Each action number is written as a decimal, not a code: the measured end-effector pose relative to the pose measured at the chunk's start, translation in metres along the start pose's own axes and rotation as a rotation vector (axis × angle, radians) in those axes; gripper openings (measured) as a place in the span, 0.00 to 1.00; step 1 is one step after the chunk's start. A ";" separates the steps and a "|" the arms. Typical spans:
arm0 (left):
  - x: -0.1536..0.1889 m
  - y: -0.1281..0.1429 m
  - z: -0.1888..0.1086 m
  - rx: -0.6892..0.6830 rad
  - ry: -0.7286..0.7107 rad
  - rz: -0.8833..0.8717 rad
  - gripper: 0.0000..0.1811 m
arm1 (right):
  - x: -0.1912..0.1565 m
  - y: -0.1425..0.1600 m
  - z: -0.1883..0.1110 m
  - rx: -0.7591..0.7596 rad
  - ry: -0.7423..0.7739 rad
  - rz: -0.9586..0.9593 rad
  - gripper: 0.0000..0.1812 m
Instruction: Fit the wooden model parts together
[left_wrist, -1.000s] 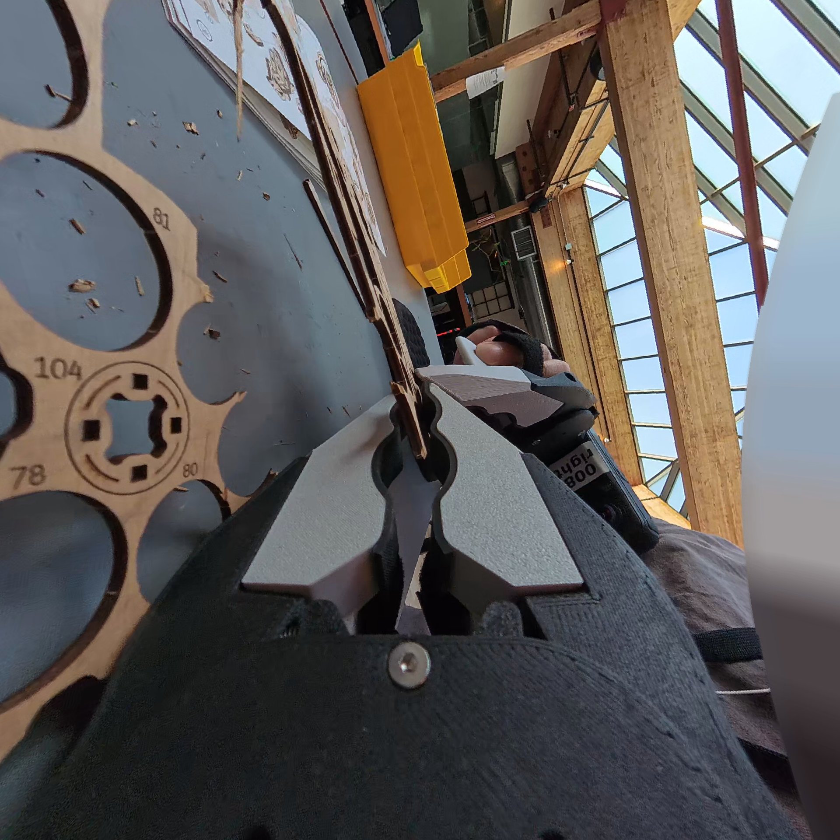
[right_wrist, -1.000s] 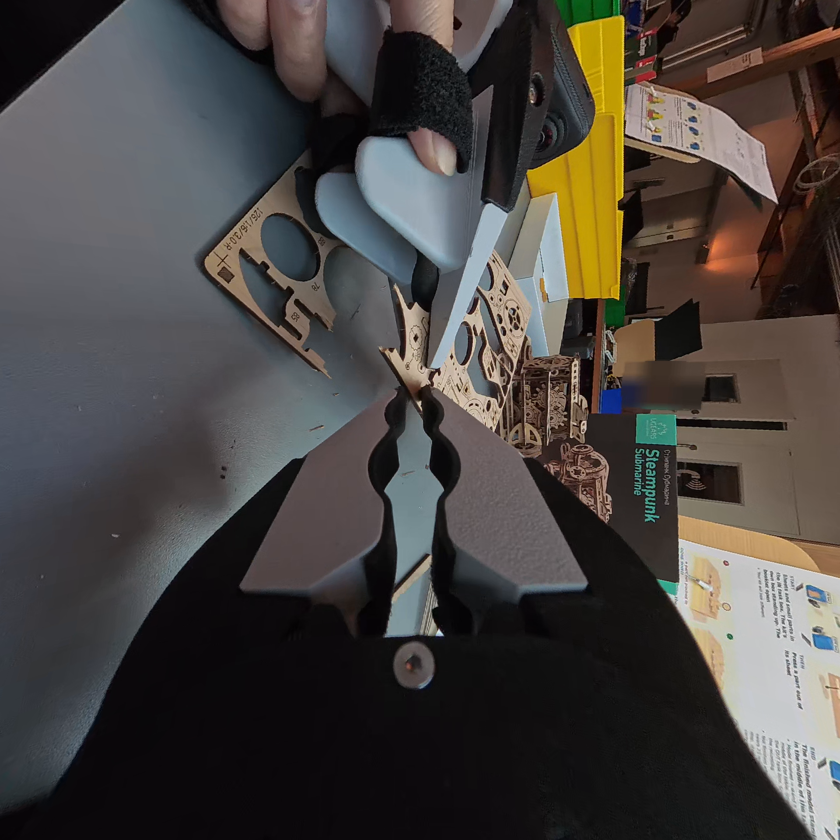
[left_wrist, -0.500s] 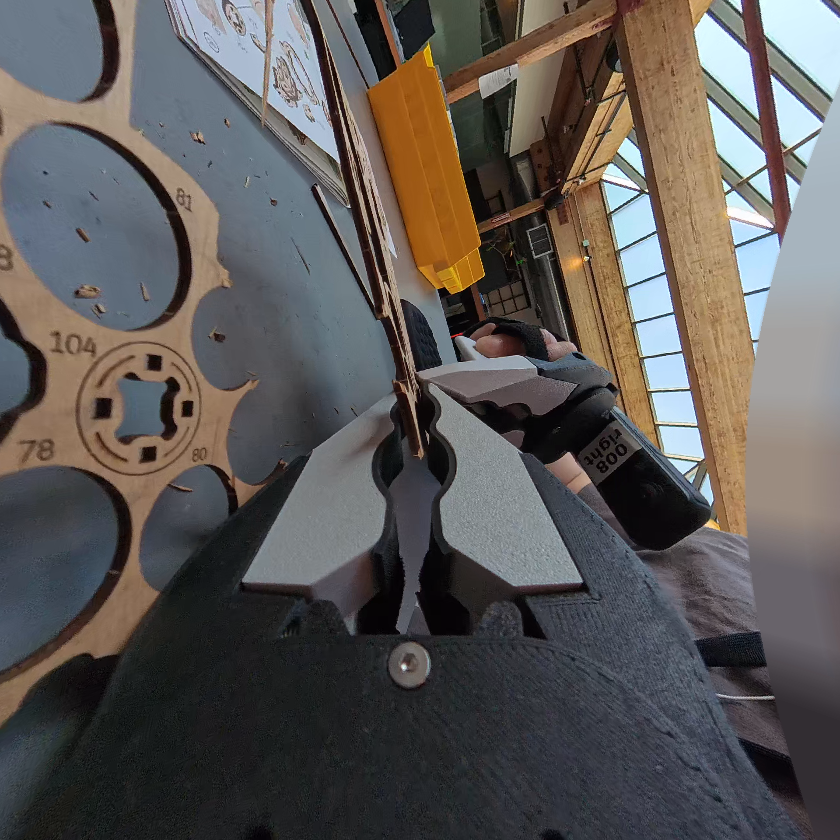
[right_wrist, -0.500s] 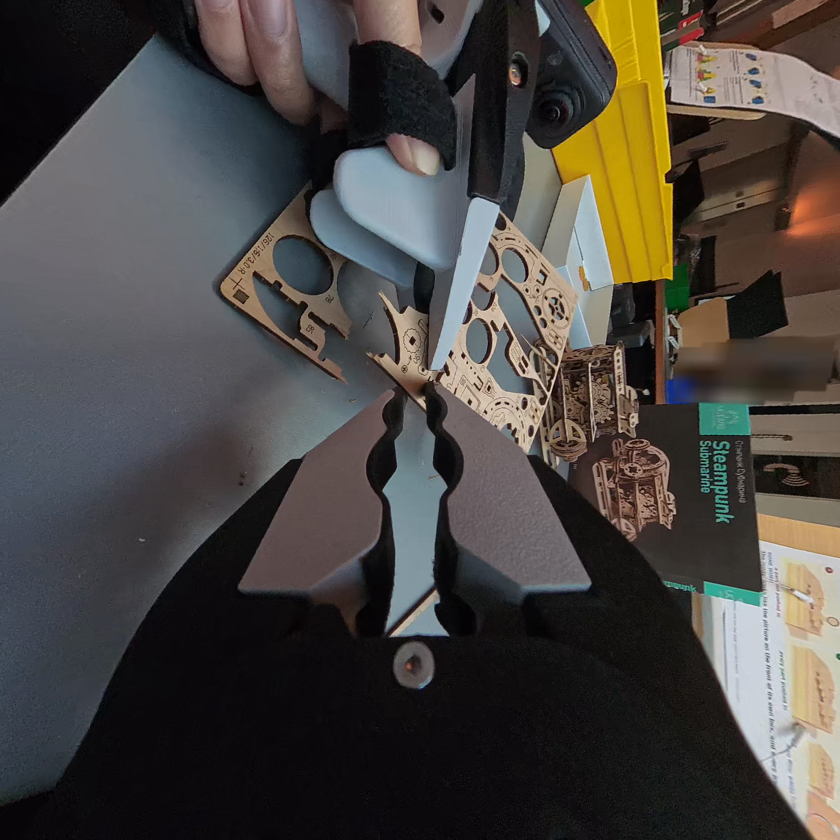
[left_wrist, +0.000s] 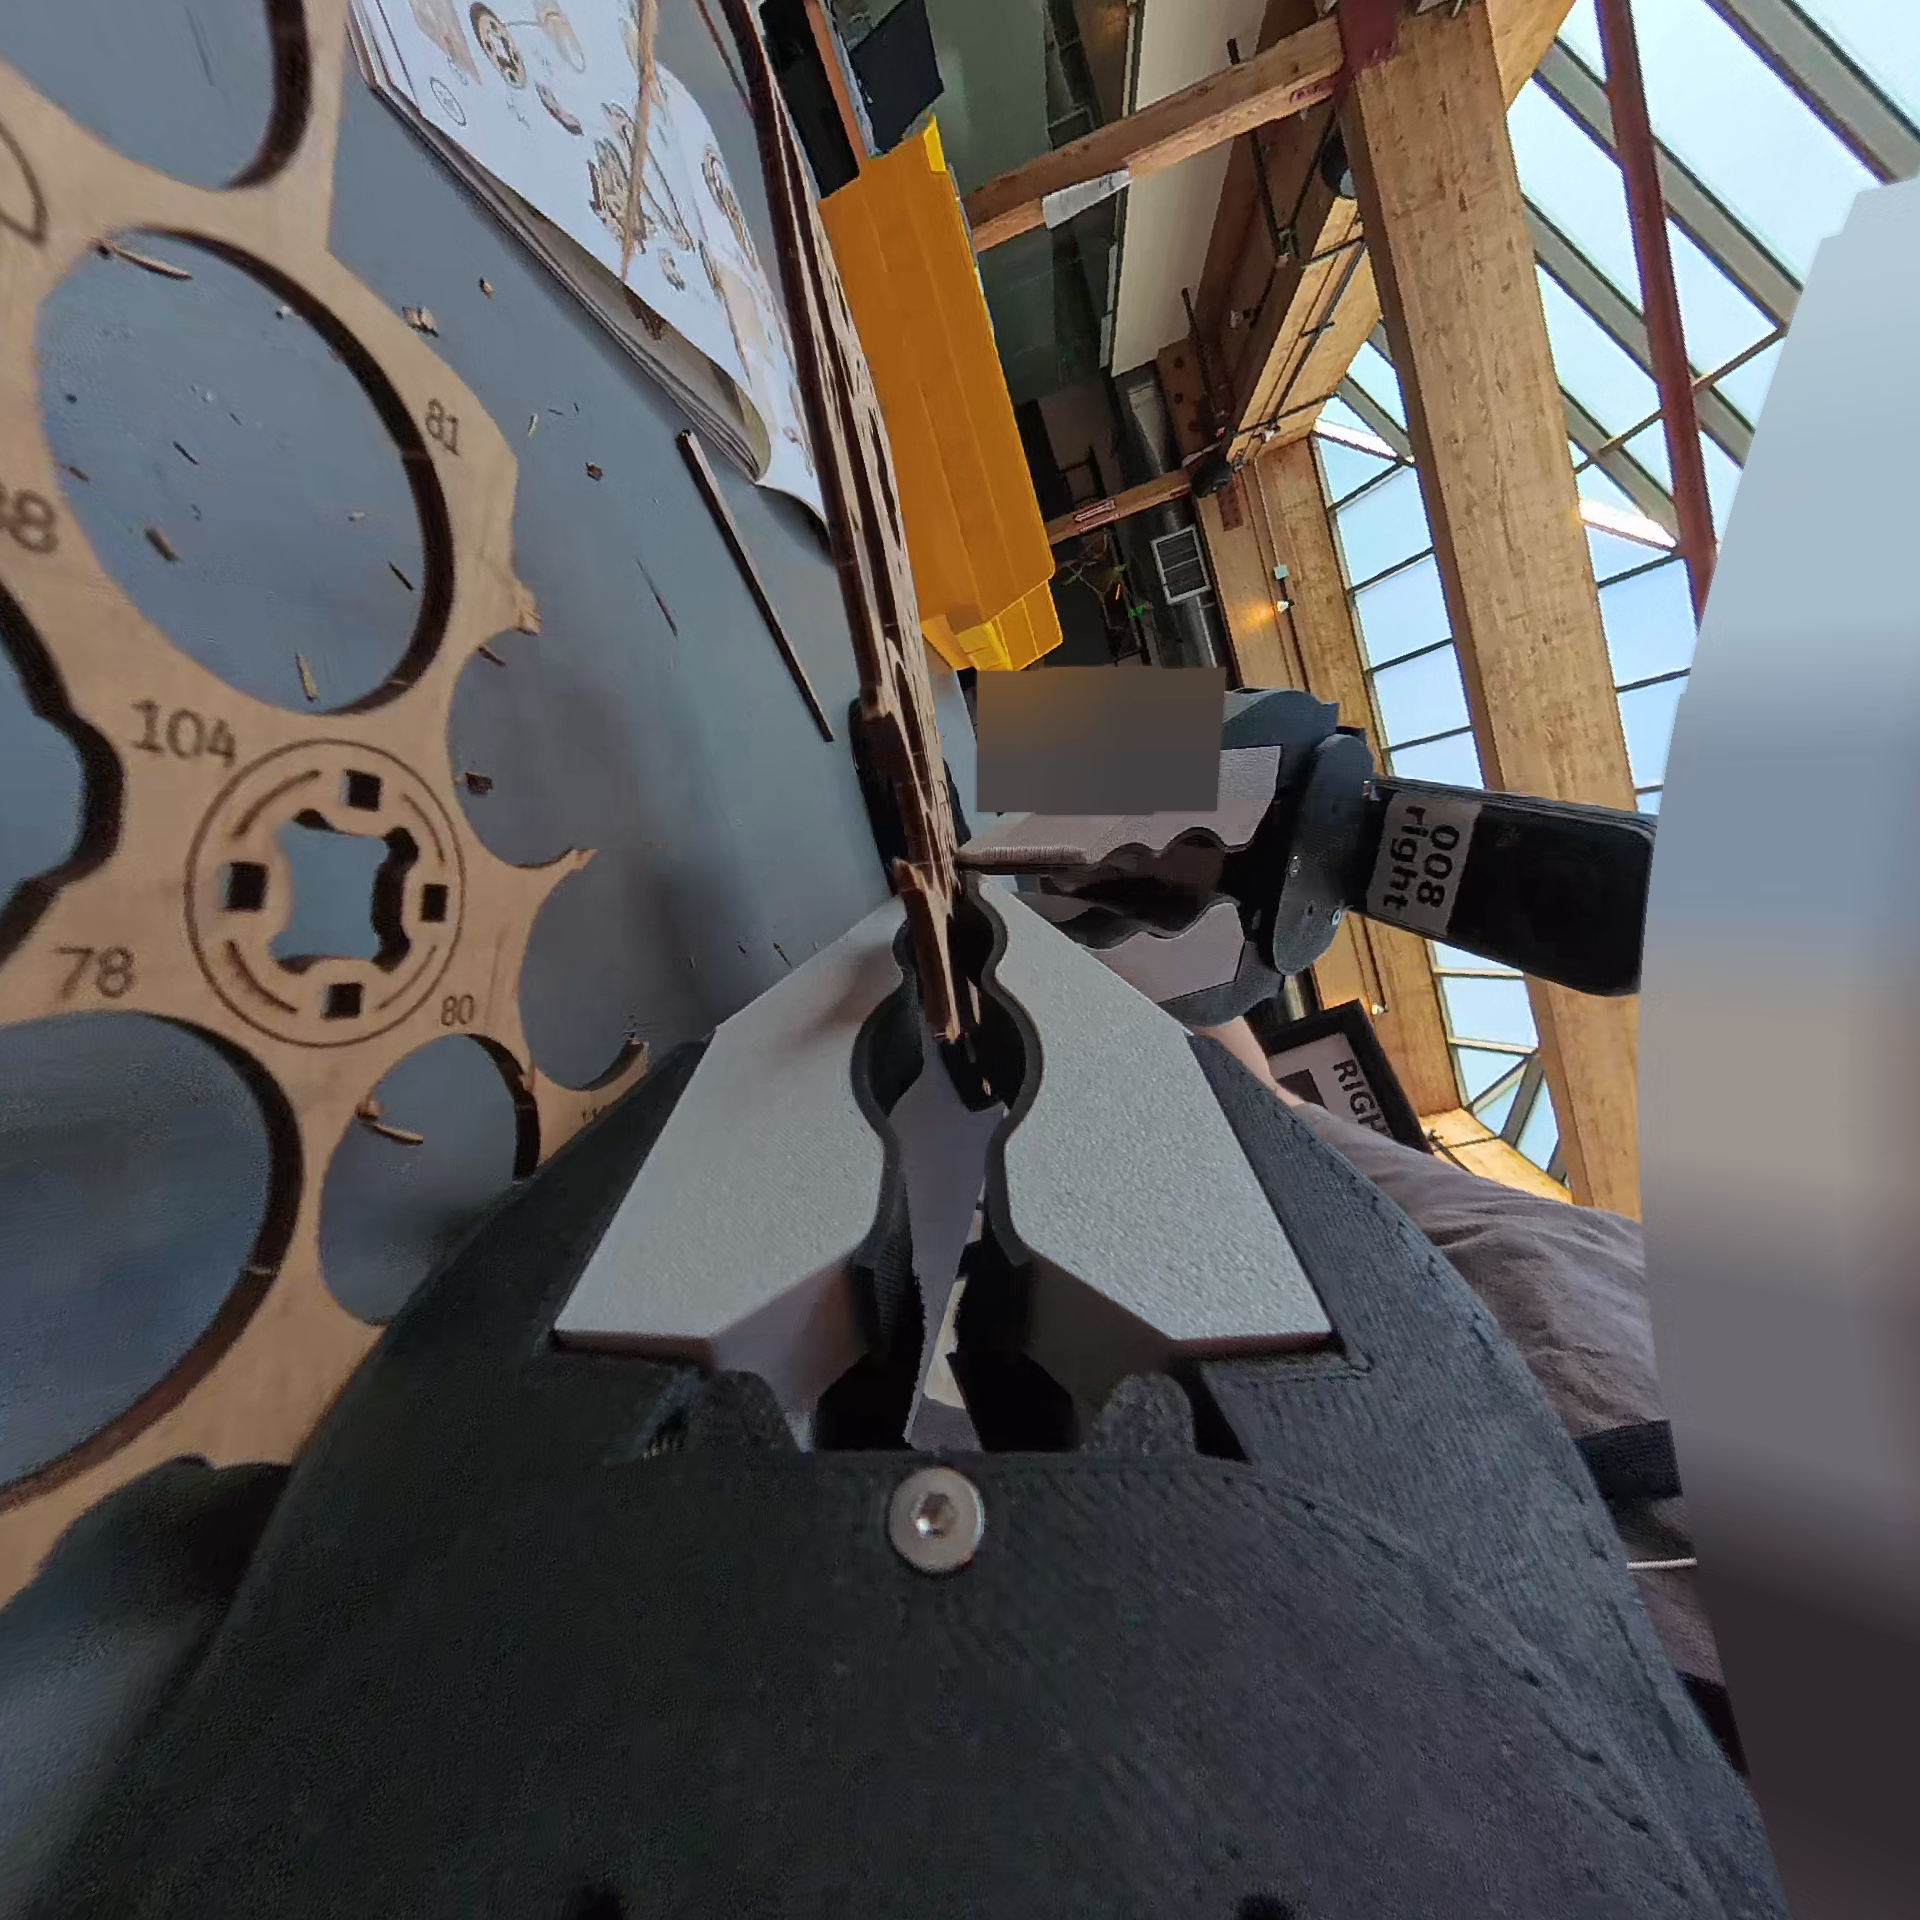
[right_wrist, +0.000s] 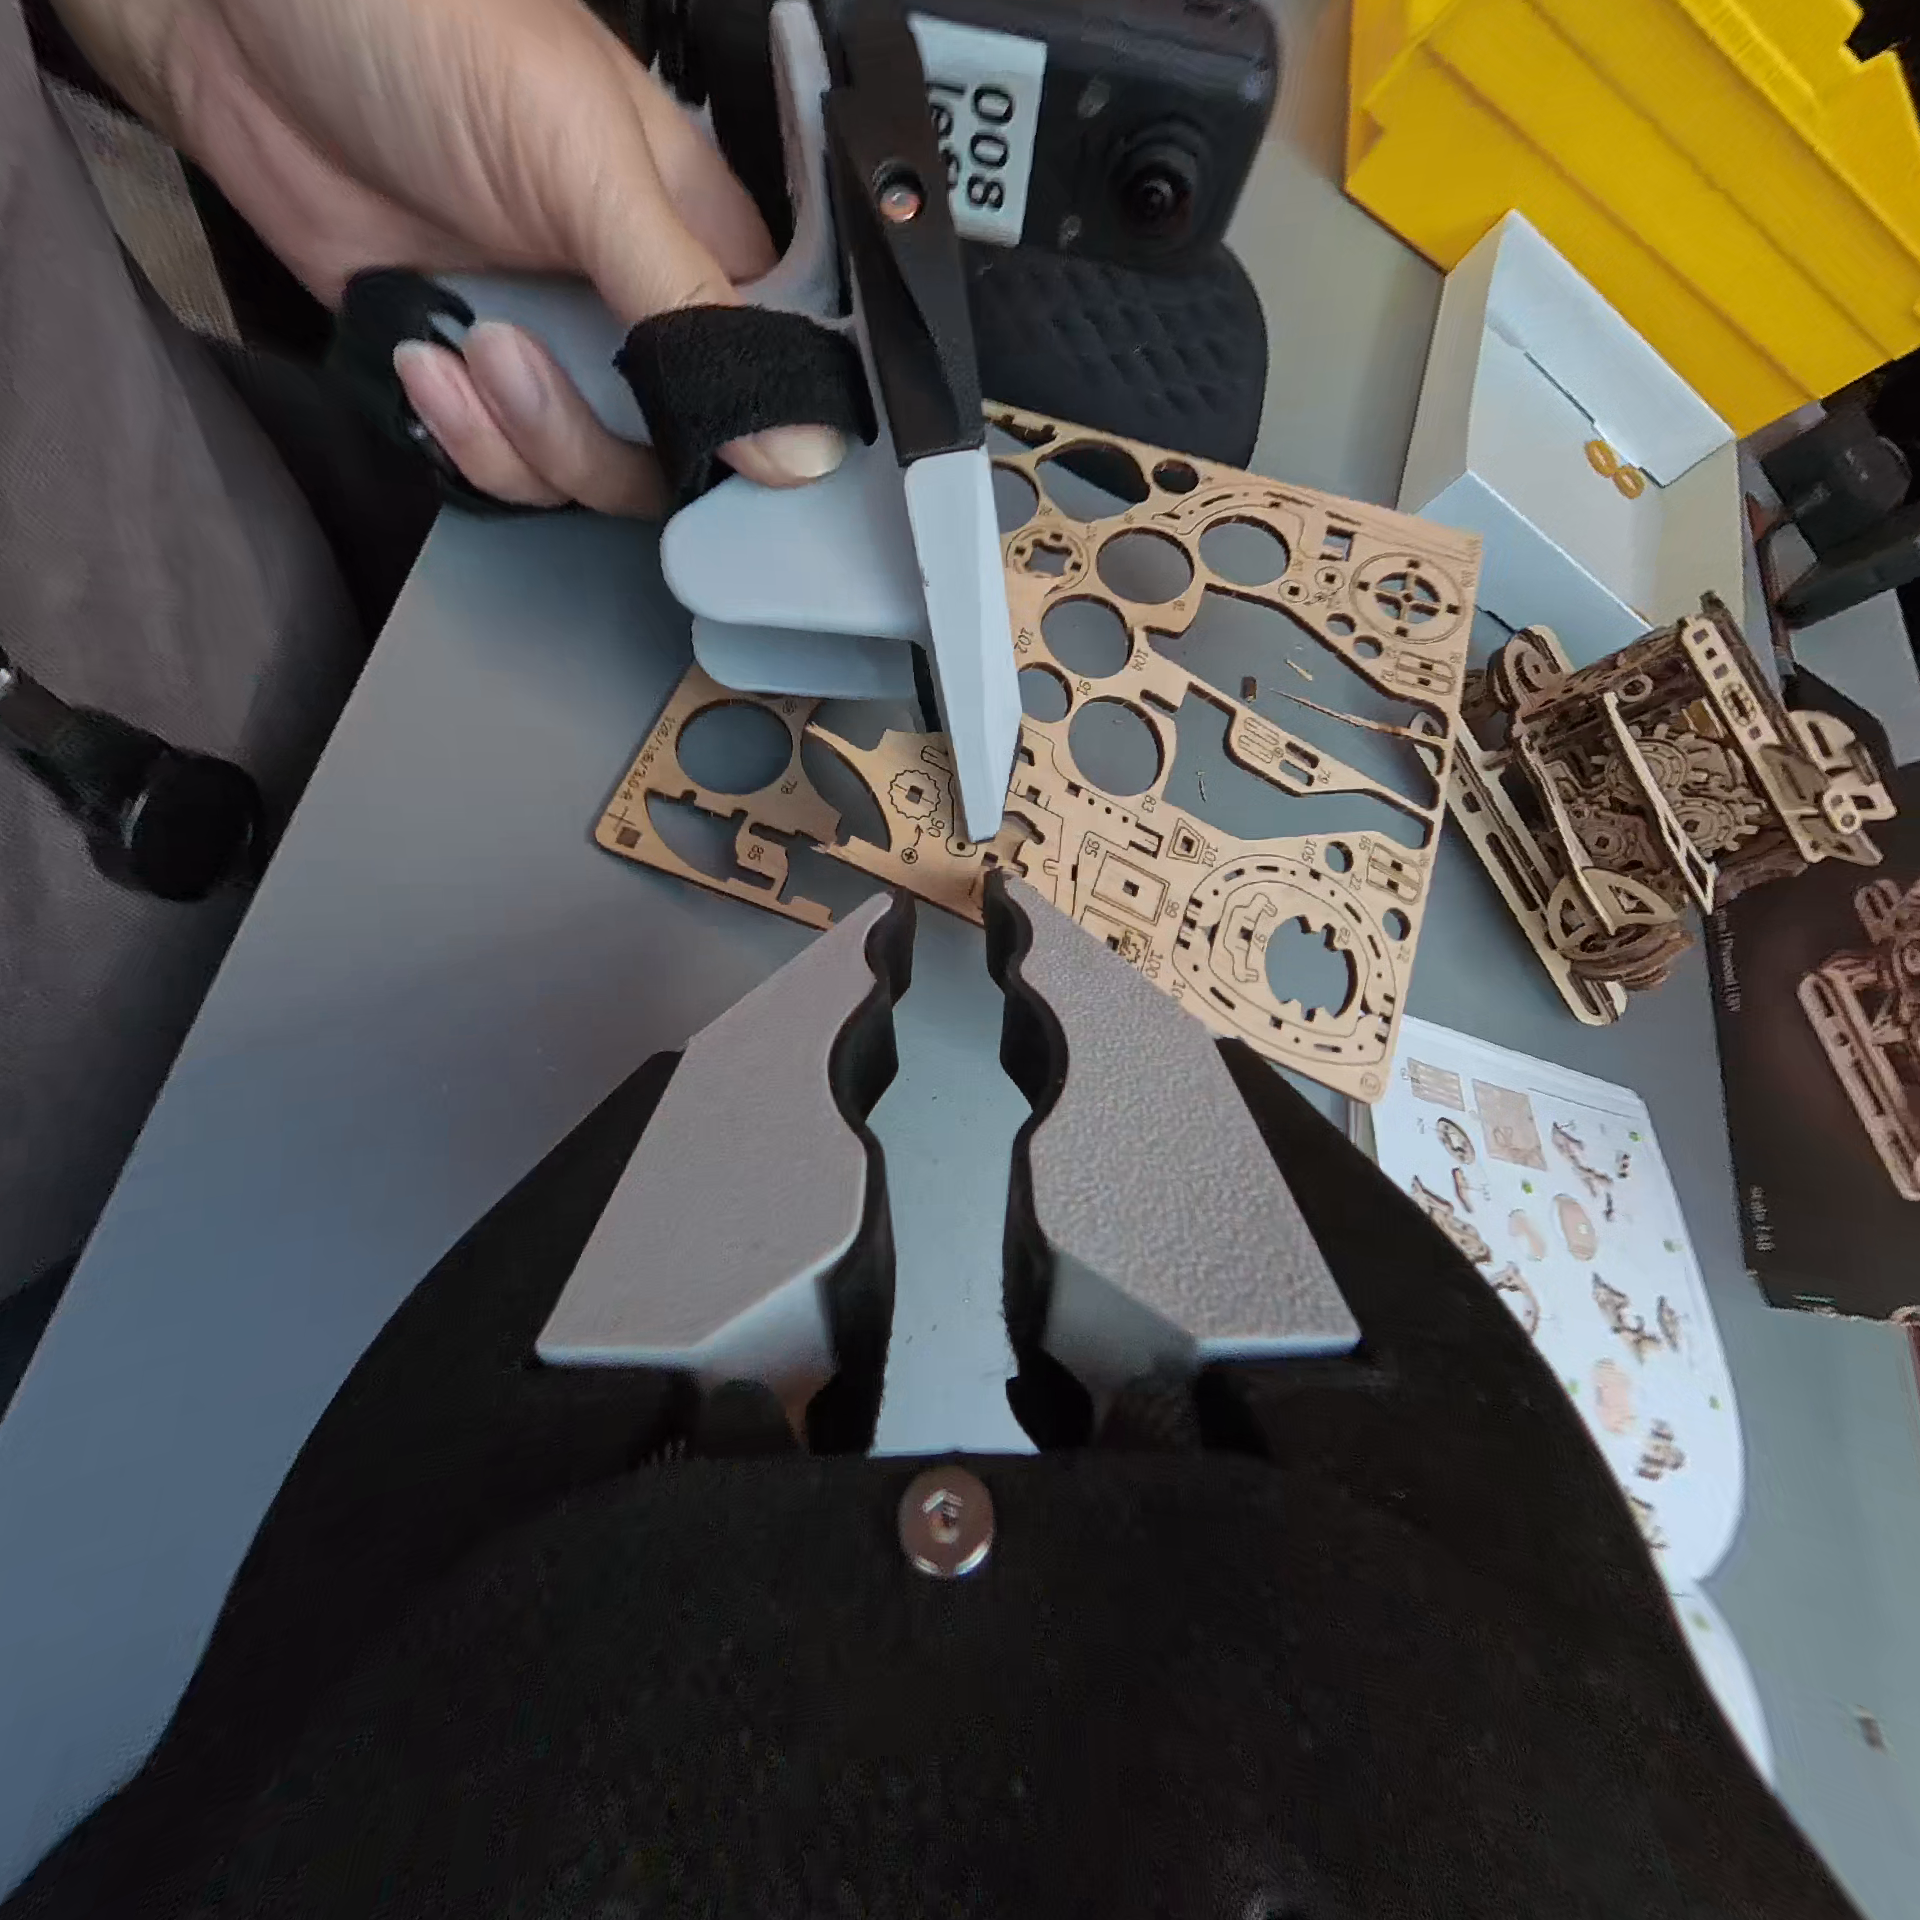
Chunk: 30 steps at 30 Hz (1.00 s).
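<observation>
The jaws of the left gripper (left_wrist: 940, 951) are closed on the edge of a laser-cut plywood parts sheet (right_wrist: 1226, 790), which is held edge-on in the left wrist view. The jaws of the right gripper (right_wrist: 943, 899) are parted by a narrow gap at that sheet's near edge; whether the wood is touched cannot be told. A second, mostly emptied sheet (left_wrist: 312, 862) lies flat on the grey table (right_wrist: 364, 1039). A partly built wooden model (right_wrist: 1662, 790) is seen beside an instruction booklet (right_wrist: 1558, 1299) and yellow bins (right_wrist: 1621, 166).
</observation>
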<state>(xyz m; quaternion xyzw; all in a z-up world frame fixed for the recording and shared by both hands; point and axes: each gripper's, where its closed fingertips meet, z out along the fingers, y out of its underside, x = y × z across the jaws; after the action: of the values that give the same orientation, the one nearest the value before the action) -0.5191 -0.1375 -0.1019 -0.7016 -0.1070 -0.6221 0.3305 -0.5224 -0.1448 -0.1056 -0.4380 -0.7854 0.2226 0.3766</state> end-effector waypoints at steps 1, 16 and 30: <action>0.000 -0.001 0.000 0.007 0.009 -0.011 0.01 | 0.003 0.000 -0.004 0.044 -0.001 0.081 0.07; 0.011 -0.002 0.001 0.027 0.068 0.027 0.01 | 0.016 -0.002 -0.009 0.402 -0.496 1.362 0.06; 0.018 -0.008 -0.004 0.071 0.140 -0.022 0.01 | 0.017 0.001 -0.014 0.367 -0.206 0.921 0.11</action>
<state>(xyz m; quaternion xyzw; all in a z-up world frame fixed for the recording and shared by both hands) -0.5230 -0.1381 -0.0819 -0.6430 -0.1133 -0.6690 0.3552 -0.5168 -0.1299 -0.0910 -0.6414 -0.4916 0.5419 0.2308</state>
